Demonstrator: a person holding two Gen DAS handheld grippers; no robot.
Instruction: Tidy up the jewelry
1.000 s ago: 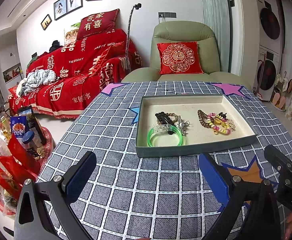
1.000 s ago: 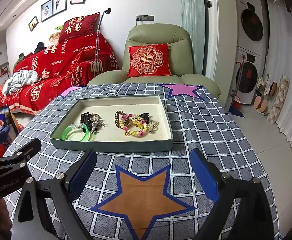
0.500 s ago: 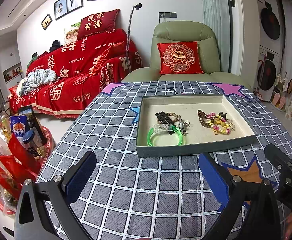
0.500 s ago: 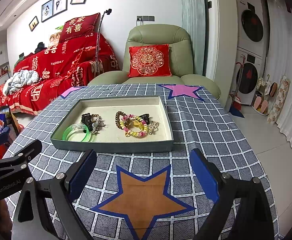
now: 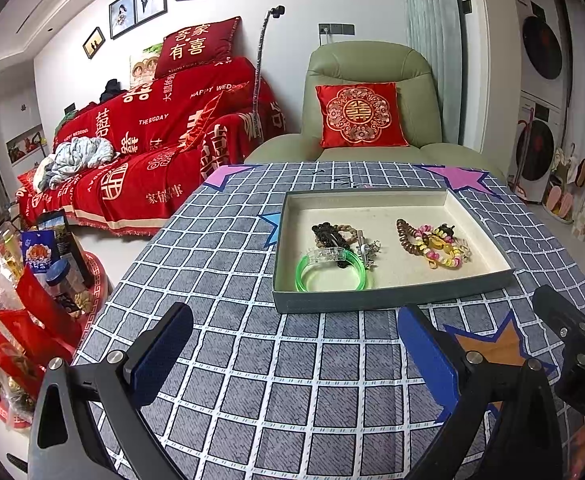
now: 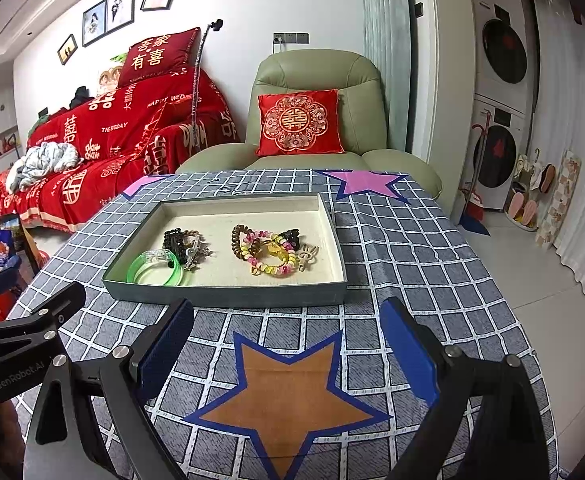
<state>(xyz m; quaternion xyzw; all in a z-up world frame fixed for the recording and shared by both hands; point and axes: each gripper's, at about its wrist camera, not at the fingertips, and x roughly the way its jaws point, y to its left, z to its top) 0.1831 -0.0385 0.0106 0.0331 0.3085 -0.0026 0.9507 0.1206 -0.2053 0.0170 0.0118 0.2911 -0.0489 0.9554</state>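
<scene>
A shallow grey-green tray with a cream lining stands on the checked tablecloth. In it lie a green bangle, a dark bead bracelet with a metal charm, and a pile of brown and pink-yellow bead bracelets with a dark clip. My left gripper is open and empty, short of the tray's near wall. My right gripper is open and empty over an orange star, also short of the tray.
The cloth-covered table ends close on the right. A green armchair with a red cushion stands behind it, a red-covered sofa at back left. Snack bags sit on the floor at left. Each gripper shows in the other's view.
</scene>
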